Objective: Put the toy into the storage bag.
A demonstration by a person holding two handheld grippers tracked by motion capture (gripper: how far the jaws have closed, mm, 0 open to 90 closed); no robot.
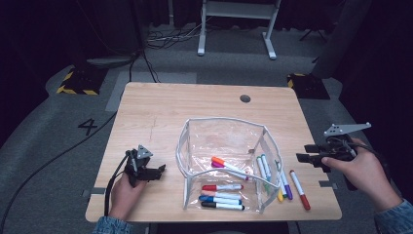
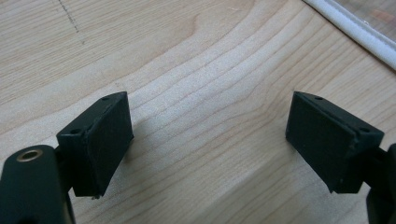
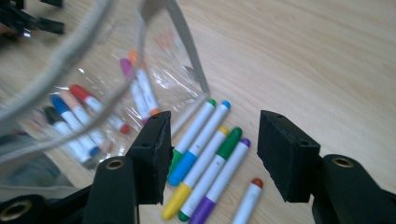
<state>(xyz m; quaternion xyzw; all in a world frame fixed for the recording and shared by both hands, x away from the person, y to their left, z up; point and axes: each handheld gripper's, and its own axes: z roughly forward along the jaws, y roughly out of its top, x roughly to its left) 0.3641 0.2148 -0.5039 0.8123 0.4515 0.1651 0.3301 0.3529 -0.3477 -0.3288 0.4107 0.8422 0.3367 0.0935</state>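
Between the black jaws of the right gripper [image 3: 212, 156], seen in the right gripper view, lies a loose row of white-barrelled marker pens [image 3: 210, 161] on the bare wood, their green, blue, yellow and purple caps fanned just beyond the pads, with a red-capped pen [image 3: 250, 200] nearest the right-hand jaw. Just past the left-hand jaw stands the clear plastic pouch with white piping [image 3: 70, 56], more pens inside it, its edge close beside the loose row. Beyond the right-hand jaw the light wooden table [image 3: 303, 51] lies open. These jaws stand wide apart and hold nothing, touching no pen. Across the pouch, the left gripper [image 2: 210, 140] rests low over bare wood, its jaws also wide and empty, the pouch's piping at the far right corner.
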